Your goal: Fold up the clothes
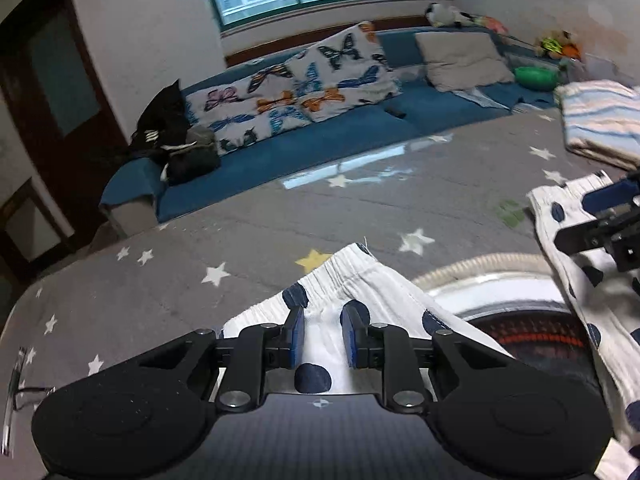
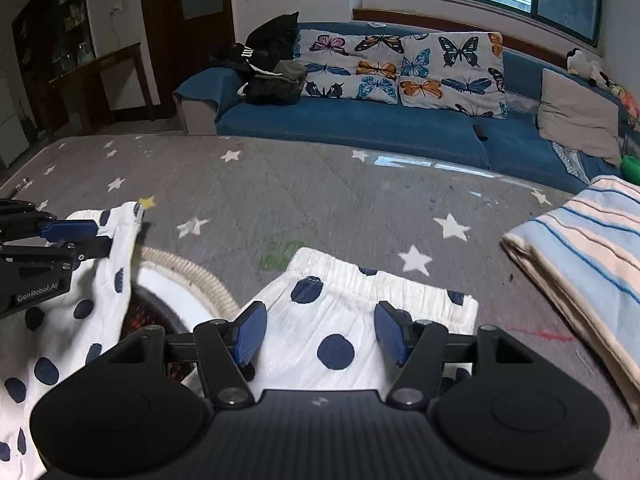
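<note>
White shorts with navy dots [image 1: 360, 280] hang between my two grippers above a grey star-patterned table. My left gripper [image 1: 323, 330] is shut on one end of the elastic waistband, with a fold of cloth between its blue pads. It also shows in the right wrist view [image 2: 76, 236], pinching the shorts [image 2: 328, 320]. My right gripper [image 2: 320, 332] has its jaws wide apart around the other waistband end; the cloth lies between the pads without touching them. It also shows at the right edge of the left wrist view [image 1: 600, 216].
A folded striped blanket [image 2: 584, 248] lies at the table's right. A round basket with a rope rim [image 2: 188, 276] sits under the shorts. A blue sofa [image 2: 360, 120] with butterfly cushions stands behind the table. A dark bag [image 2: 272, 76] rests on its left end.
</note>
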The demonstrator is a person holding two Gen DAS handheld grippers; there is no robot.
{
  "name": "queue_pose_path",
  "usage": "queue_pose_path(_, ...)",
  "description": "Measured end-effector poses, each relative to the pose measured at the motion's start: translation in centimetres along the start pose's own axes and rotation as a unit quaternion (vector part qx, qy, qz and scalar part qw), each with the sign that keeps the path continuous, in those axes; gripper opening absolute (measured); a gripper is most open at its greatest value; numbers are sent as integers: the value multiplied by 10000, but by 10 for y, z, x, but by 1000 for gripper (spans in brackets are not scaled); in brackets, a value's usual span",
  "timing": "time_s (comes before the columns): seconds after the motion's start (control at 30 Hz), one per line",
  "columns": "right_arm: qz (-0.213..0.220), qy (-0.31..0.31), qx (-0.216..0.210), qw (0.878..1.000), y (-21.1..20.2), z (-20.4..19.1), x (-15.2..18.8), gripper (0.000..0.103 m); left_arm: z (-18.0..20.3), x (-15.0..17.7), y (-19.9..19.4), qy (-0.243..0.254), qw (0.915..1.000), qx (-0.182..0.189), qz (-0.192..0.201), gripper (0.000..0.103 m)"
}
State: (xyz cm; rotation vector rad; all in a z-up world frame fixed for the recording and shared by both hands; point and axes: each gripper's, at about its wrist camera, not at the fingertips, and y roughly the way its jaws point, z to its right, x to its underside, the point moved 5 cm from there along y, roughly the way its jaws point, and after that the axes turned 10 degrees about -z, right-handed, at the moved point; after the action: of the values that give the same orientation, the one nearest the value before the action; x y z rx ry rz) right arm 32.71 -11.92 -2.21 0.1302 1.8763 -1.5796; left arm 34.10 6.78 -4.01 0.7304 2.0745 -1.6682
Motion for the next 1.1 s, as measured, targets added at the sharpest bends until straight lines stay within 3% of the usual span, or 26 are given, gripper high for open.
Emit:
queue_pose_path(0.3, -20, -78, -60, 10000, -33, -6, 16, 61, -23, 16, -32, -347, 9993, 118, -23, 25)
queue_pose_path(0.67, -327, -8, -297, 9990, -67, -13, 76, 61, -22, 76, -78, -556, 9971, 509, -98, 27)
queue_pose_path(0.77, -410, 19, -207, 9989, -68, -9, 90, 61, -23, 89, -81, -552, 9976, 395, -118, 25)
queue_pose_path(0.93, -244, 159, -163, 9994, -84, -3, 103, 61, -46, 108, -93, -988, 9943, 363, -145, 25)
queue_pose_path(1.1, -83, 398, -168, 9990, -101, 5, 114, 60, -49, 138, -120, -1210, 9890, 834, -146, 26)
